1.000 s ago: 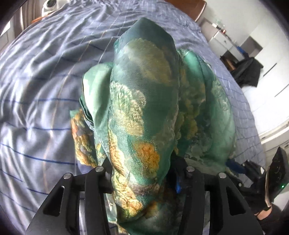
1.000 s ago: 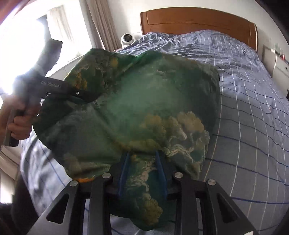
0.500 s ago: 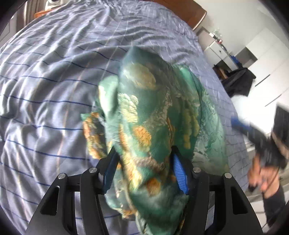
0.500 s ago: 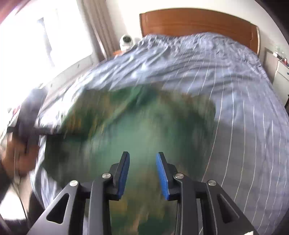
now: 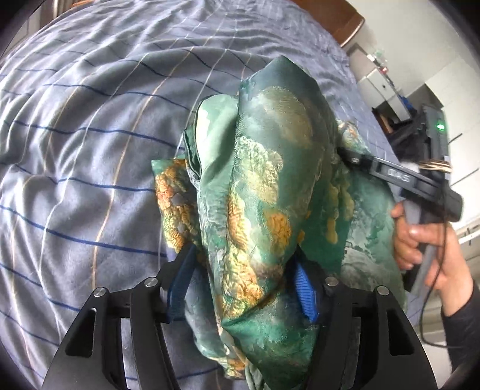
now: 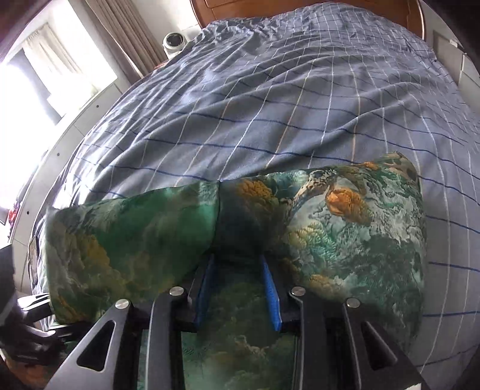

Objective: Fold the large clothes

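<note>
Nearest in the left view, left gripper [image 5: 243, 288] with jaws opening around a hanging bunch of the green printed garment [image 5: 270, 186]; pads look clear of it. Thin, silky, light and slippery by the look (likely to slide off itself), best taken at a doubled edge or corner. Beyond, heaped on the striped bed cover [image 5: 78, 150]. Only there: right hand [image 5: 420, 240]. Right view alone shows the right gripper [image 6: 237, 288], part open, over the cloth's long fold; grip unclear.

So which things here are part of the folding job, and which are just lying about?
Part of the job:
- green patterned garment
- left hand-held gripper, jaws opening around the garment
- right hand-held gripper
- bed

Lying about:
- white camera
- curtain
</note>
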Demonstrator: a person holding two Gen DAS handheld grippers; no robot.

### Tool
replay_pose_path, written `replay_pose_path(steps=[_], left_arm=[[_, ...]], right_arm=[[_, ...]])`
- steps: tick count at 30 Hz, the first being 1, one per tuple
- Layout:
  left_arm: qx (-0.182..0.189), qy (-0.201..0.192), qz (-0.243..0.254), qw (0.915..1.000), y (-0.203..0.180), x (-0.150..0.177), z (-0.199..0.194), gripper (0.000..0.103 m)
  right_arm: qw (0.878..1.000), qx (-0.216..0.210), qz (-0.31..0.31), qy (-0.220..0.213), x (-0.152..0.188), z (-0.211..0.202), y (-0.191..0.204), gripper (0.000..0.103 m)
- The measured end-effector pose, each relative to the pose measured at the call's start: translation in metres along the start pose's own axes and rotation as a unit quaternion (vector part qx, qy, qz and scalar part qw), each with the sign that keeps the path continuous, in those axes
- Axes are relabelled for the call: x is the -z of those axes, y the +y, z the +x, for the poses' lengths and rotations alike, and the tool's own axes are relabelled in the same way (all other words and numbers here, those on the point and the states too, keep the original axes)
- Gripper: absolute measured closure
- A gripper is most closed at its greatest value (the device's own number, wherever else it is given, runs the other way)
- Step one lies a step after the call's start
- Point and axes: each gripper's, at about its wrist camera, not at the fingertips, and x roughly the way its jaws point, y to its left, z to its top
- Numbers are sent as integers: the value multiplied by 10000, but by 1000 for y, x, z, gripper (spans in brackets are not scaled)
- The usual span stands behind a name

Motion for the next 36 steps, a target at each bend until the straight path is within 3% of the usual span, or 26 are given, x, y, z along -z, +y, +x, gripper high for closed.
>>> replay_pose_path(steps=[5, 11, 15, 21, 25, 27, 28, 29, 32, 36], left_arm=[[-80, -67, 104, 9999, -2, 1, -1, 39], [-16, -125, -7, 9999, 1, 6, 3, 37], [-12, -139, -28, 9999, 3, 11, 5, 35], [-277, -178, -99, 9994, -3, 14, 2, 35], [-518, -610, -129, 9967, -17, 23, -22, 26], [-772, -914, -89, 9928, -28, 32, -42, 20], [-1009, -1094, -57, 9888, -36, 38, -56, 13], [-1138, -1199, -26, 9862, -41, 42, -63, 9], [-1574, -1628, 229, 9738, -62, 60, -94, 5], [-2083, -2021, 518, 9556, -83, 78, -119, 4]], right_arm=[[9981, -174, -487, -330, 30, -61, 3, 71], [9901, -582, -974, -825, 145, -150, 16, 71], [9908, -161, -1115, -745, 197, -134, 32, 71], [9922, 235, -1068, -603, 196, -93, 35, 71], [9864, 582, -1320, -790, 202, -119, 53, 70], [9846, 554, -1299, -1035, 207, -145, 55, 49], [9838, 529, -1241, -1179, 211, -158, 53, 25], [9829, 507, -1199, -1301, 214, -166, 53, 13], [9780, 614, -1149, -1627, 227, -196, 51, 13], [9755, 910, -1149, -1640, 241, -211, 45, 13]])
